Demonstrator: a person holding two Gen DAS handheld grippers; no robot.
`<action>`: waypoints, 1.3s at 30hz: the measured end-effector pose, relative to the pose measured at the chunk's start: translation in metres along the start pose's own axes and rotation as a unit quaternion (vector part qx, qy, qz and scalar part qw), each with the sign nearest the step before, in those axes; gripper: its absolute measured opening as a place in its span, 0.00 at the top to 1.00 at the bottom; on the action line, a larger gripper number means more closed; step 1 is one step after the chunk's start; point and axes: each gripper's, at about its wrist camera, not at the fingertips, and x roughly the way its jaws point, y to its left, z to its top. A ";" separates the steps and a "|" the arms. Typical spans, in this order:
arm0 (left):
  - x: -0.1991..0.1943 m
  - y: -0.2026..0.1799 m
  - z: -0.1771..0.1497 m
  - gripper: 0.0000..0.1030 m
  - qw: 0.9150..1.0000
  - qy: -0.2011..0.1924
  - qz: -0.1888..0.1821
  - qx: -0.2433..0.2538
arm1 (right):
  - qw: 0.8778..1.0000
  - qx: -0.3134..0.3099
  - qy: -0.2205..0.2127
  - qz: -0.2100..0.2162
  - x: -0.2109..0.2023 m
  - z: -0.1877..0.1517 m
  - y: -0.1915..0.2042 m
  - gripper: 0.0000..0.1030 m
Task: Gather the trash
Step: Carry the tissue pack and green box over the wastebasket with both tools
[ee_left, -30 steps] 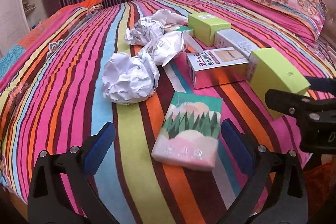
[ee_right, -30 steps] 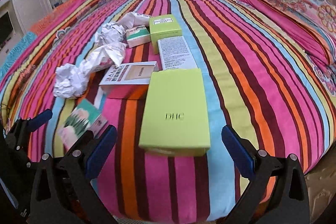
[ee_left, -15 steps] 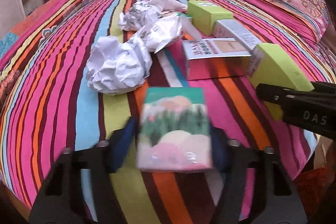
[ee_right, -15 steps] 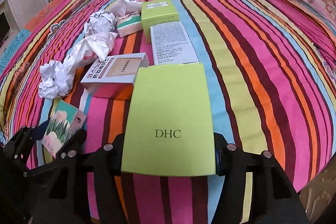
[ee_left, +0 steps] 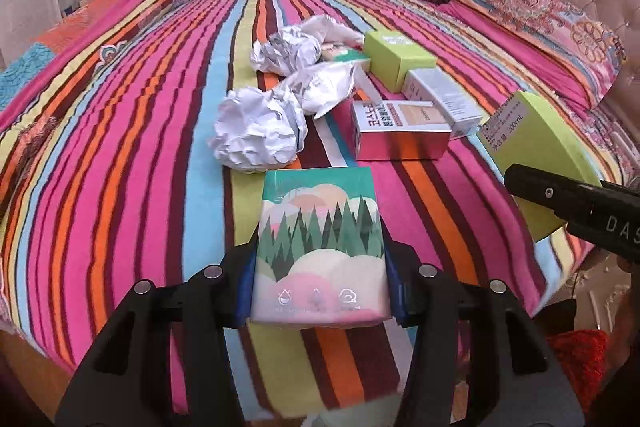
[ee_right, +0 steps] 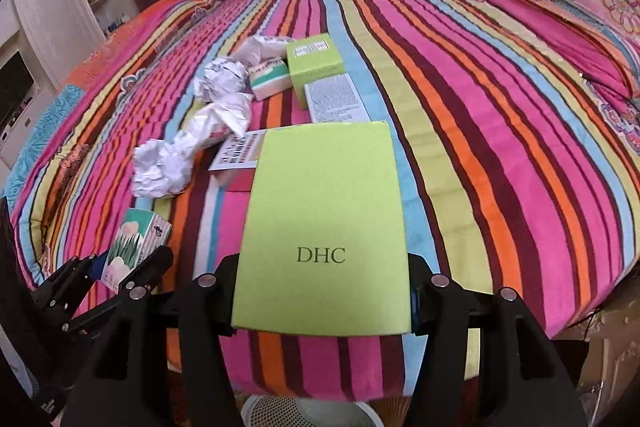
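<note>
The tissue pack [ee_left: 322, 247], printed with green trees, sat clamped between the pads of the left gripper [ee_left: 320, 285] just above the near edge of the striped bed [ee_left: 120, 147]. To its right, the lime DHC box [ee_right: 324, 227] was gripped by the right gripper [ee_right: 322, 301], whose jaws had just closed on it. Farther off lay crumpled paper [ee_left: 256, 129], a pink carton [ee_left: 400, 131] and a small green box [ee_left: 396, 57].

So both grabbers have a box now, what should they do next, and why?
Probably carry both boxes back off the bed to the white basket just below its near edge. The left hand-held gripper is shut on the forest-print pack and the right hand-held gripper on the green DHC box.
</note>
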 end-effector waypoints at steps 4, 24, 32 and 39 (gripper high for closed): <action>-0.026 0.001 -0.008 0.52 1.000 -0.011 -0.001 -0.003 | 1.000 0.005 -0.009 0.011 -0.019 -0.008 0.003 0.47; -0.073 -0.006 -0.142 0.52 0.997 0.074 -0.026 -0.011 | 0.995 0.066 0.070 0.035 -0.050 -0.118 0.004 0.47; -0.039 -0.005 -0.181 0.52 0.983 0.173 -0.048 -0.050 | 0.974 0.118 0.186 0.048 -0.008 -0.175 -0.001 0.47; -0.001 -0.010 -0.203 0.52 0.962 0.258 -0.060 -0.067 | 0.943 0.177 0.276 0.061 0.033 -0.204 -0.016 0.47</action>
